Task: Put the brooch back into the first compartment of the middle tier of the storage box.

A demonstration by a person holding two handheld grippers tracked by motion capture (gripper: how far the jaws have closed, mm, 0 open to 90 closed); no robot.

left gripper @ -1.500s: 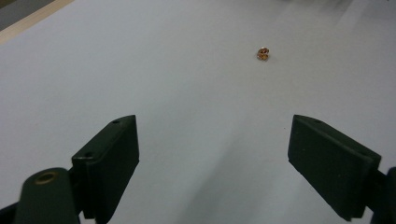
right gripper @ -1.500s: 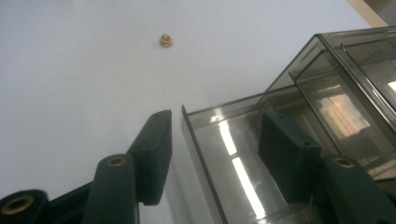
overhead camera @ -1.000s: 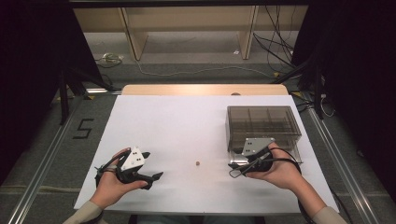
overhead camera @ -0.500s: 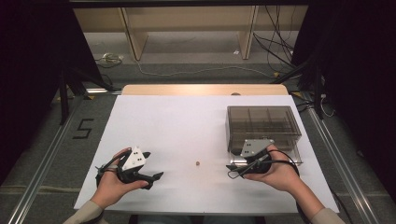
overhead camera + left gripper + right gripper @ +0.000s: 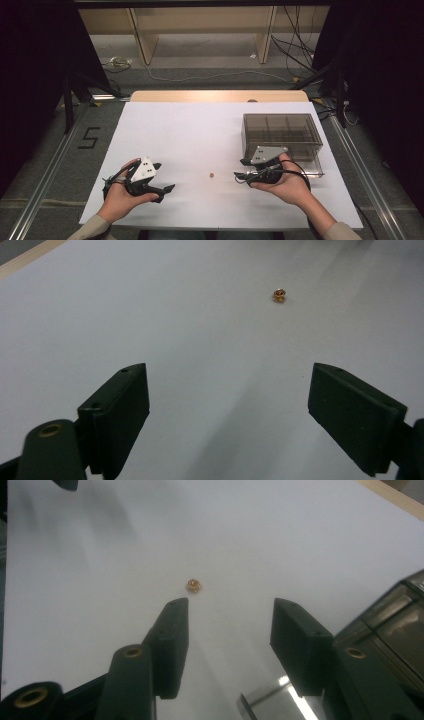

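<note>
A tiny brass nut [image 5: 212,175] lies on the white table sheet [image 5: 190,135] between my two grippers. My left gripper [image 5: 166,192] rests at the near left, pointing right toward the nut [image 5: 279,295]; its jaws stand wide open [image 5: 230,380] with only bare sheet between them. My right gripper [image 5: 239,170] points left, a short way from the nut [image 5: 193,585]. Its jaws [image 5: 231,607] are open and have just been closing, with nothing between them; the nut lies just beyond the left jaw's tip.
A smoked, see-through compartment box [image 5: 282,135] with its lid shut stands right behind my right hand, and its corner [image 5: 400,615] shows beside the right jaw. The wooden table edge [image 5: 215,96] runs along the far side.
My right gripper has edged slightly left toward the nut and its jaws have narrowed. The left gripper has kept still.
</note>
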